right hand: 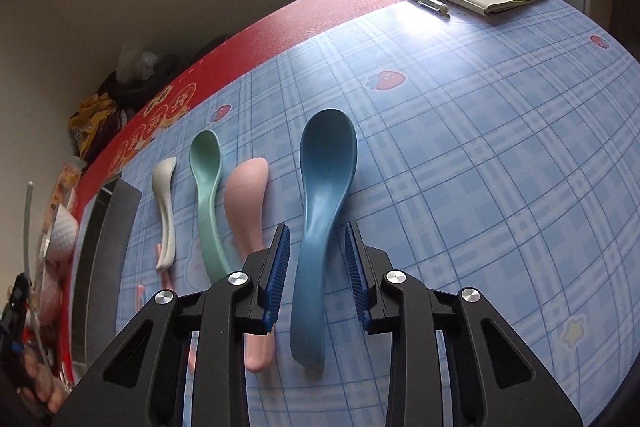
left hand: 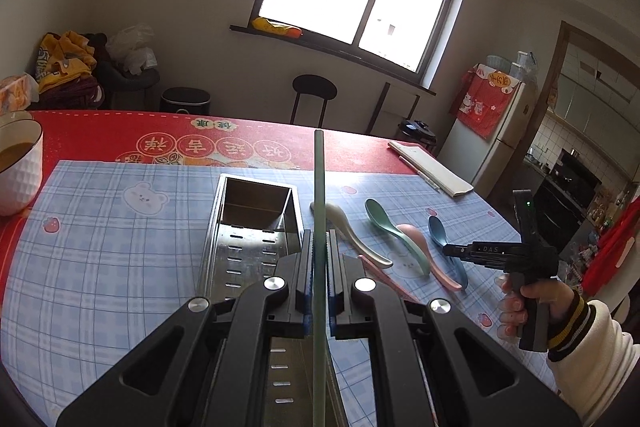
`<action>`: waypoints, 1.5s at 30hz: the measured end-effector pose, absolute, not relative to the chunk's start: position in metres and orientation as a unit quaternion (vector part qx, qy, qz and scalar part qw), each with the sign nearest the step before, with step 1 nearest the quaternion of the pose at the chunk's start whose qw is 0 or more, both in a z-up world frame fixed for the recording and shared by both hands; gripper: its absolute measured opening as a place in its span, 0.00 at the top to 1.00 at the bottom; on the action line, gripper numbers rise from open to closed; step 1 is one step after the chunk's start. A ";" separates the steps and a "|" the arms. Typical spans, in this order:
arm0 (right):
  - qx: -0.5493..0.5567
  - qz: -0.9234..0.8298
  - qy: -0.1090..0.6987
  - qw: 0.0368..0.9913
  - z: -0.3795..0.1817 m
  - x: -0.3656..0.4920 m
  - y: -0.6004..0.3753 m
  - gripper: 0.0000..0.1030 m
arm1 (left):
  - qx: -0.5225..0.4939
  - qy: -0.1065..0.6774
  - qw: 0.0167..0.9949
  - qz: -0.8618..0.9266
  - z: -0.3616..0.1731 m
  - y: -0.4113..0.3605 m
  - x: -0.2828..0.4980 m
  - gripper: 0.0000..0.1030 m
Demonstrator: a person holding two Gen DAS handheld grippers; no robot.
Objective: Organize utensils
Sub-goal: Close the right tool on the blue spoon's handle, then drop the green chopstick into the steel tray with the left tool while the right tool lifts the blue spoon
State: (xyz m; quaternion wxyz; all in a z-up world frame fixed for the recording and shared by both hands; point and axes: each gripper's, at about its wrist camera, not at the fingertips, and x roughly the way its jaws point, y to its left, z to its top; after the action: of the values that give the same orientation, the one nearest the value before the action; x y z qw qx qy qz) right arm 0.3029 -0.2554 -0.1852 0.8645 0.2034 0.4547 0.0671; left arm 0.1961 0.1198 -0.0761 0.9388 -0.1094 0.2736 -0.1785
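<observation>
Our left tool point(left hand: 319, 259) is clamped tight on a green chopstick point(left hand: 319, 187), held upright above the steel utensil tray point(left hand: 256, 223) on the tabletop point(left hand: 120, 227). Our right tool point(right hand: 318, 275) straddles the blue spoon point(right hand: 320, 203); its pads point(right hand: 280, 267) stand off both sides of the handle, gaps visible, nothing gripped. The spoon lies flat on the tabletop. Pink spoon point(right hand: 248, 207), green spoon point(right hand: 208, 195) and white spoon point(right hand: 166, 211) lie in a row to its left, the tray beyond them.
</observation>
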 end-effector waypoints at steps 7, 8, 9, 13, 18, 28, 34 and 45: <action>0.155 0.045 0.452 0.877 -0.185 0.303 -0.244 0.81 | -0.124 0.273 0.936 -0.184 -0.079 0.127 0.194 0.94; 0.154 0.044 0.451 0.878 -0.185 0.303 -0.243 0.81 | -0.125 0.274 0.936 -0.182 -0.080 0.128 0.194 0.94; 0.154 0.043 0.449 0.879 -0.186 0.302 -0.243 0.81 | -0.127 0.275 0.936 -0.181 -0.081 0.129 0.194 0.94; 0.154 0.039 0.444 0.882 -0.187 0.301 -0.243 0.85 | -0.133 0.280 0.934 -0.178 -0.085 0.133 0.196 0.94; 0.194 0.044 0.437 0.877 -0.188 0.292 -0.252 0.86 | -0.142 0.288 0.931 -0.174 -0.089 0.136 0.202 0.94; 0.254 0.097 0.354 0.895 -0.146 0.251 -0.199 0.86 | -0.155 0.302 0.926 -0.166 -0.095 0.143 0.208 0.94; 0.286 0.157 0.342 0.881 -0.132 0.256 -0.140 0.86 | -0.157 0.327 0.918 -0.157 -0.106 0.144 0.218 0.94; 0.304 0.207 0.369 0.854 -0.154 0.267 -0.126 0.86 | -0.115 0.381 0.910 -0.115 -0.108 0.128 0.241 0.94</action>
State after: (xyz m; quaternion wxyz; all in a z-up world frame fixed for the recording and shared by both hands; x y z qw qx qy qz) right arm 0.2671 -0.1257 -0.1537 0.8535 0.3039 0.3690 0.2072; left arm 0.2415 0.1283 -0.1076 0.9100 -0.1155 0.3813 -0.1147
